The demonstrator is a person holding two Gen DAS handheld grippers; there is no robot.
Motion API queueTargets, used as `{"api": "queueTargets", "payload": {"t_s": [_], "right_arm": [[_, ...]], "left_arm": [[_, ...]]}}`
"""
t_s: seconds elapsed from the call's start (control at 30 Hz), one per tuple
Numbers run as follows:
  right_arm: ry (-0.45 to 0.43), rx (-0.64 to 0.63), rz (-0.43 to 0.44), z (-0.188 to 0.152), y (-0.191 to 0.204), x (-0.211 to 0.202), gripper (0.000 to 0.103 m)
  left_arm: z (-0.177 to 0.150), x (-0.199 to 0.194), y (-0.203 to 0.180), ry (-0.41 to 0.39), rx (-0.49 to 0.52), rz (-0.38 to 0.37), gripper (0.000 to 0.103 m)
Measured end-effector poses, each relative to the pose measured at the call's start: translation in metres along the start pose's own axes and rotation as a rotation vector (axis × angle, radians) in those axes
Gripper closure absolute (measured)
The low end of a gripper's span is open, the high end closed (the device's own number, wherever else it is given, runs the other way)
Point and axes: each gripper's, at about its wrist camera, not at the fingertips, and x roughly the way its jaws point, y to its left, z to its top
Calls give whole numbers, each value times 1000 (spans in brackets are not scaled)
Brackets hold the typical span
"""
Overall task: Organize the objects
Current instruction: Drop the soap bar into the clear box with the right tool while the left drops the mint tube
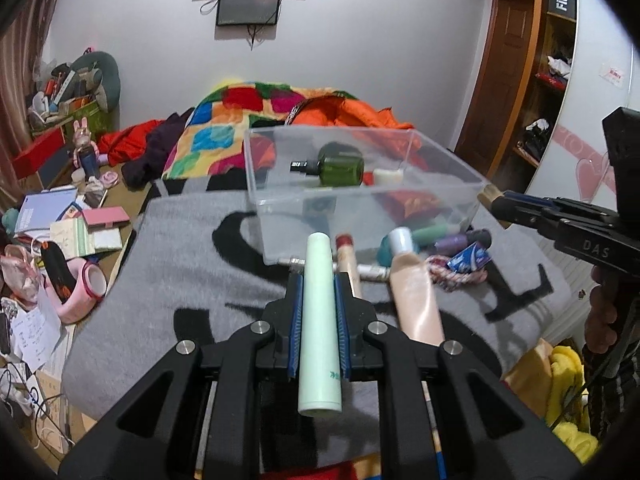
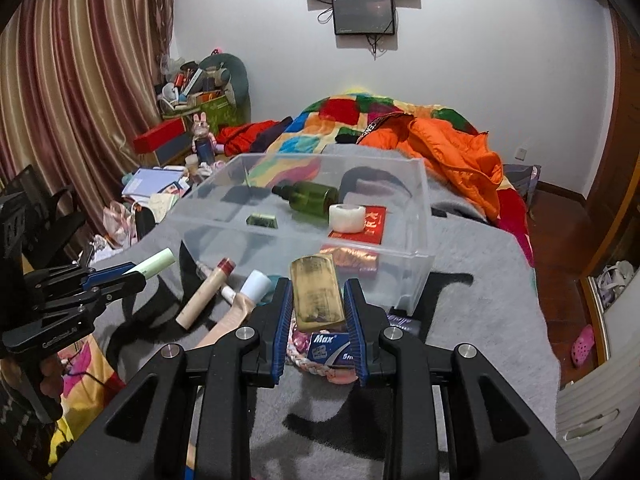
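Observation:
My left gripper (image 1: pixel 318 280) is shut on a pale green tube (image 1: pixel 320 320), lifted above the grey blanket (image 1: pixel 192 264) just in front of a clear plastic box (image 1: pixel 280 220). My right gripper (image 2: pixel 318 286) is shut on a worn gold block (image 2: pixel 316 296), also raised in front of the box (image 2: pixel 280 252). Each gripper shows in the other's view: the right gripper (image 1: pixel 496 204) at the box's right corner, the left gripper (image 2: pixel 136 274) off to the left. In the box lie a green bottle (image 2: pixel 310 196), a white roll (image 2: pixel 347 218) and a red packet (image 2: pixel 360 226).
On the blanket before the box lie a beige tube with a red cap (image 2: pixel 204 296), a beige tube with a white cap (image 1: pixel 416 296), a blue packet (image 2: pixel 330 350), a braided rope (image 1: pixel 452 274) and small bottles (image 1: pixel 452 244). A patchwork quilt (image 1: pixel 224 128) and an orange jacket (image 2: pixel 452 148) lie behind. Clutter (image 1: pixel 60 240) fills the left.

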Motion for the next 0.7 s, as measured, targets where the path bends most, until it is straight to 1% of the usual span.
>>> {"api": "queueTargets", "payload": {"t_s": [0.2, 0.43, 0.57, 0.7], "right_arm": [[-12, 29, 1, 5, -9, -2, 79], [-36, 40, -7, 21, -16, -2, 79], [-38, 48, -16, 29, -22, 3, 79], [-30, 58, -21, 37, -28, 16, 79]], "left_arm": [[15, -4, -7, -37, 8, -13, 88], [38, -1, -12, -80, 23, -25, 88], [54, 11, -11, -82, 16, -39, 88], [67, 27, -9, -66, 15, -36, 88]]}}
